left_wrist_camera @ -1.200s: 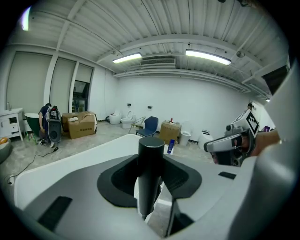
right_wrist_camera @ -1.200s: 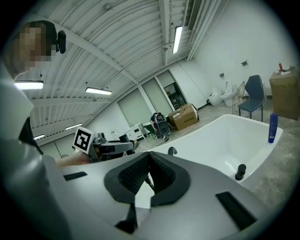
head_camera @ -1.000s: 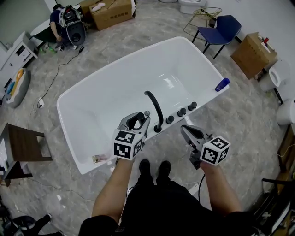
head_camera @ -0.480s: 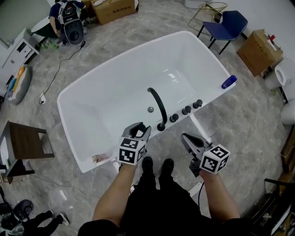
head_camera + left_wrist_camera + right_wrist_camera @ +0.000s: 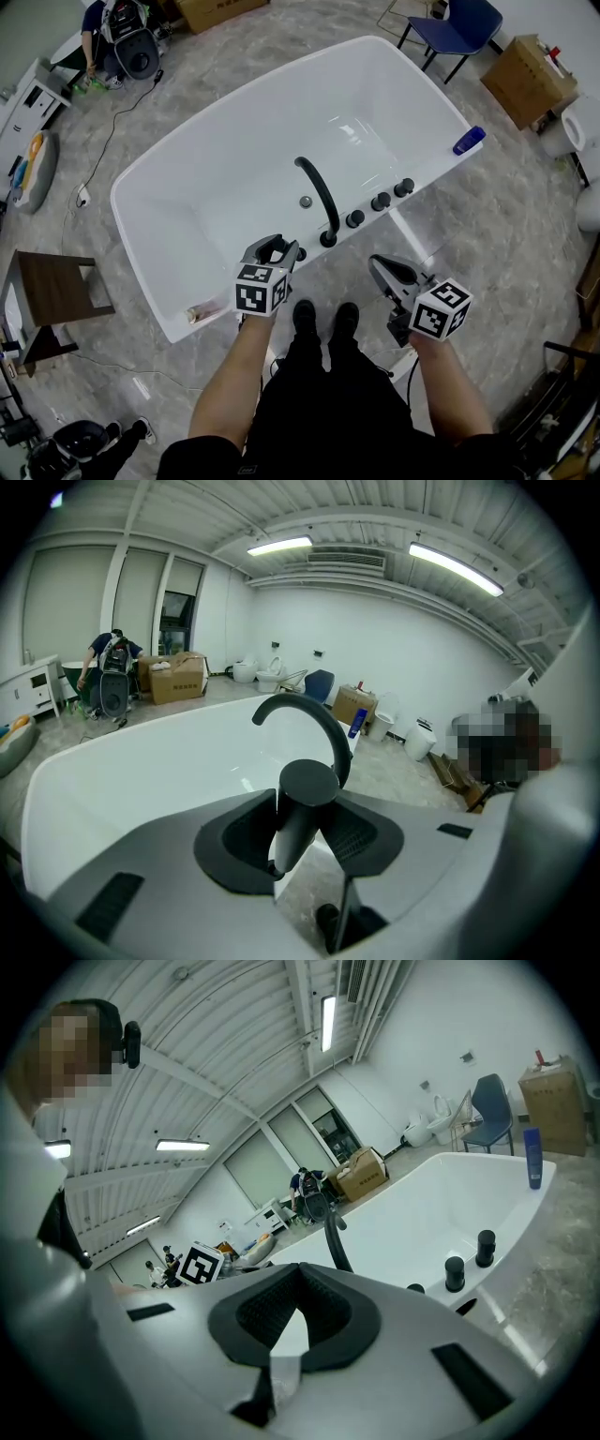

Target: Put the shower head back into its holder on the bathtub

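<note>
Since a second ago the left gripper (image 5: 275, 247) has sunk toward the near rim of the bathtub (image 5: 225, 178). It looks smaller in the head view and now sits further left of the faucet's base than it did. The right gripper (image 5: 380, 266) has dropped only a little. The head view has also shifted, so the tub lies higher in the picture.

At far left a dark wooden table (image 5: 61, 291) stands on the marble floor, well apart from the tub. A small pale object (image 5: 199, 314) lies on the near rim by the tub's left corner.

Next comes the left gripper, clenched on the shower head (image 5: 307, 782). In the left gripper view its pads press both sides of the dark handle, which leans slightly, its round end uppermost. The handle hangs at the tub's near edge, with white rim and floor showing below it. In the head view a small dark spot on the rim lies just right of this gripper. Whether it is the holder I cannot tell.

The black curved faucet (image 5: 319, 192) rises from the rim, and three black knobs (image 5: 380, 202) stand in a row beside it. The right gripper is held outside the tub, near the knobs. Its jaw tips meet with nothing between them.

A blue bottle (image 5: 468, 141) stands on the tub's right corner. A cardboard box (image 5: 525, 80) sits on the floor beyond it.
</note>
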Available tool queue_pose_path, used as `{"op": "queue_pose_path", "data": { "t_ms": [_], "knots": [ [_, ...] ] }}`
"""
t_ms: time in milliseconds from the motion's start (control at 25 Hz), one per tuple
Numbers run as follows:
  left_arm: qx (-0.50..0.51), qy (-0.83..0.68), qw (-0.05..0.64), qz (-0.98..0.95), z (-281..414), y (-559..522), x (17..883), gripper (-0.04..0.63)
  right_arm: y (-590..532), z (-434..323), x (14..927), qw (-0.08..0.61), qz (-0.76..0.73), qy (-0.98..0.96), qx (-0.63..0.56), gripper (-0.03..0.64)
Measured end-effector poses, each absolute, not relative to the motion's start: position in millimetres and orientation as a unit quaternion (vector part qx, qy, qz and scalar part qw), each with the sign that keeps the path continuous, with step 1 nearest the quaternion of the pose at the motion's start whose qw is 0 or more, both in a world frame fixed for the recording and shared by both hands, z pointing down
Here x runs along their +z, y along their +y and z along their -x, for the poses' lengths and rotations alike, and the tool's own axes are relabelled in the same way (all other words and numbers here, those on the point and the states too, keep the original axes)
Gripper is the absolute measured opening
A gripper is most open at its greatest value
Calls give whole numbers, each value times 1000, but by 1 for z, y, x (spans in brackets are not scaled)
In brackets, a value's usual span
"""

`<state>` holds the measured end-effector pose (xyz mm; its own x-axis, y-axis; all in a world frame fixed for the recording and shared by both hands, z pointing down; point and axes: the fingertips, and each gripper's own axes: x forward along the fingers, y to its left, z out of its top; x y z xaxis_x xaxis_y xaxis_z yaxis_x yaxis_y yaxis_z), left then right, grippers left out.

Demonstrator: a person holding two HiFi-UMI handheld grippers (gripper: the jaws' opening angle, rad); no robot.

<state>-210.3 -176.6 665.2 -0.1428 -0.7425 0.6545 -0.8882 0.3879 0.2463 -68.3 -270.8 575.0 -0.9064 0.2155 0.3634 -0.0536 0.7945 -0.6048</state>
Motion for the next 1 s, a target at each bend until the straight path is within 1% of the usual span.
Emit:
{"op": "queue_pose_path", "data": {
  "t_ms": [480, 1000],
  "knots": [
    [134, -724, 391, -552, 199, -179, 708, 153, -264, 65, 584, 220, 42, -918, 326, 17],
    [170, -699, 422, -551, 190, -181, 764, 156, -265, 45, 604, 244, 23, -908, 338, 17]
  ]
}}
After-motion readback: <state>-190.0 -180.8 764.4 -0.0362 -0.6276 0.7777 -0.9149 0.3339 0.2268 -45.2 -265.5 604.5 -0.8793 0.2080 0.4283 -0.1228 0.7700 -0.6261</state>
